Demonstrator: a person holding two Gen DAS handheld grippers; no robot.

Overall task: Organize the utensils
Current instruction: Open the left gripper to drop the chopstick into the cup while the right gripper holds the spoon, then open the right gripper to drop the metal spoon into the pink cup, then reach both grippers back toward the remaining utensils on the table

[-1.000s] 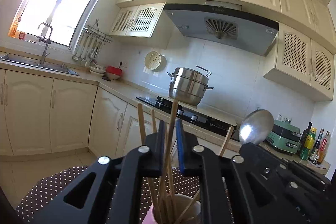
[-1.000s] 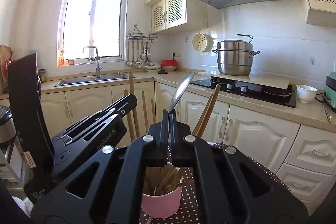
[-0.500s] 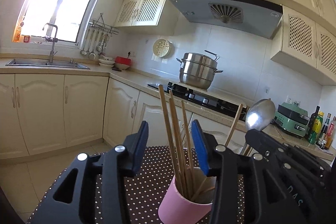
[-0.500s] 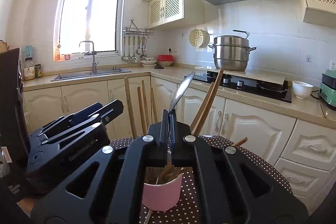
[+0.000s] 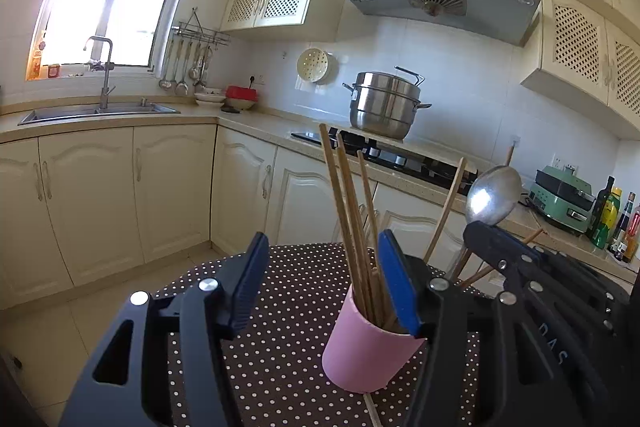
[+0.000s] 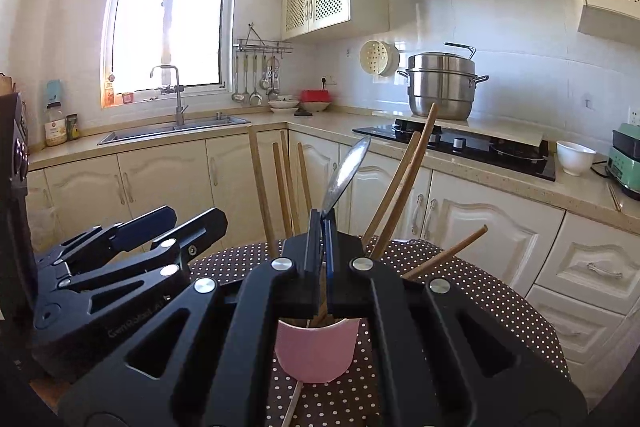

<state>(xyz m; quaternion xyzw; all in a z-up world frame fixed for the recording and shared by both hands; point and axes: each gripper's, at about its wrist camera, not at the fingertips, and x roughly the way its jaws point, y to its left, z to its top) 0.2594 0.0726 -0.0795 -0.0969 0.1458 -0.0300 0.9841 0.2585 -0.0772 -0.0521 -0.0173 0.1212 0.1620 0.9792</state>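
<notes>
A pink cup (image 5: 366,355) stands on a dotted brown table (image 5: 280,347) and holds several wooden chopsticks (image 5: 352,223). My left gripper (image 5: 320,283) is open, with the chopsticks and the cup's rim just inside its right finger. My right gripper (image 6: 322,227) is shut on the handle of a metal spoon (image 6: 346,173), held upright above the cup (image 6: 316,351). The spoon's bowl (image 5: 494,195) and the right gripper show at the right of the left wrist view. The left gripper (image 6: 172,223) shows at the left of the right wrist view.
A loose chopstick (image 6: 294,403) lies on the table in front of the cup. Cream cabinets run behind, with a sink (image 6: 172,131), a hob with a steel steamer pot (image 6: 442,87), a white bowl (image 6: 574,157) and bottles (image 5: 616,223) at the far right.
My left gripper was shut on chopsticks a second ago; it has opened wide and drawn back, leaving them standing in the cup. My right gripper still holds the spoon over the cup.
</notes>
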